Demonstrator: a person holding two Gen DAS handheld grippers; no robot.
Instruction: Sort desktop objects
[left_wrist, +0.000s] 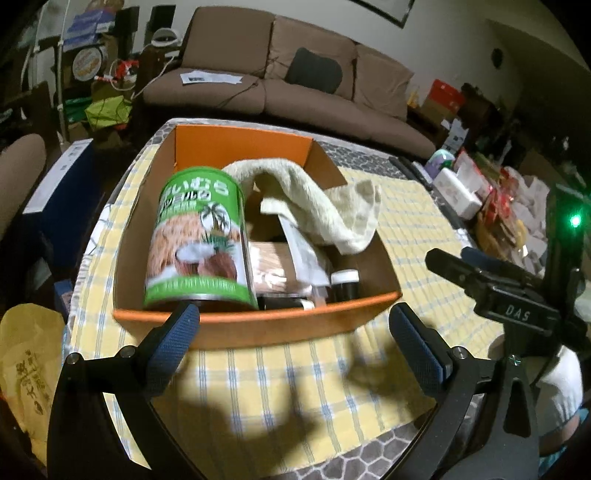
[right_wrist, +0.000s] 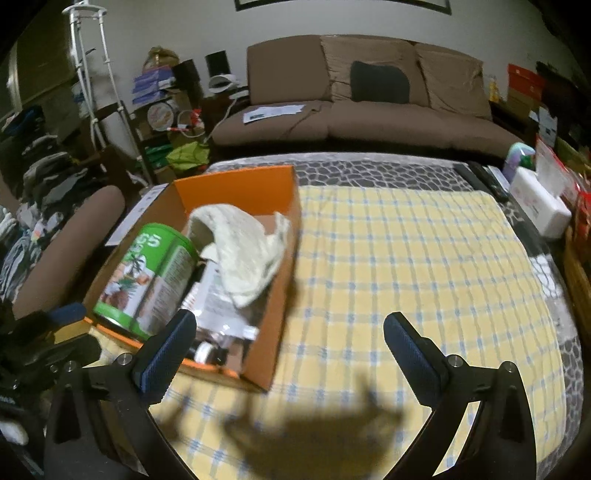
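An orange cardboard box (left_wrist: 258, 328) stands on the yellow checked cloth (left_wrist: 295, 384). It holds a green coconut can (left_wrist: 199, 243), a cream towel (left_wrist: 314, 199) draped over its right wall, a brown packet (left_wrist: 271, 267) and a dark white-capped bottle (left_wrist: 345, 284). My left gripper (left_wrist: 295, 332) is open and empty, just in front of the box's near wall. My right gripper (right_wrist: 290, 339) is open and empty, above the cloth at the box's near right corner (right_wrist: 258, 373). The can (right_wrist: 147, 284) and towel (right_wrist: 243, 251) also show in the right wrist view. The right gripper (left_wrist: 480, 273) also shows in the left wrist view.
A brown sofa (right_wrist: 369, 110) stands behind the table. White boxes and packets (right_wrist: 539, 206) crowd the table's right edge, with a dark remote (right_wrist: 480, 177). A yellow bag (left_wrist: 29, 369) lies at the left. The cloth (right_wrist: 406, 277) spreads to the right of the box.
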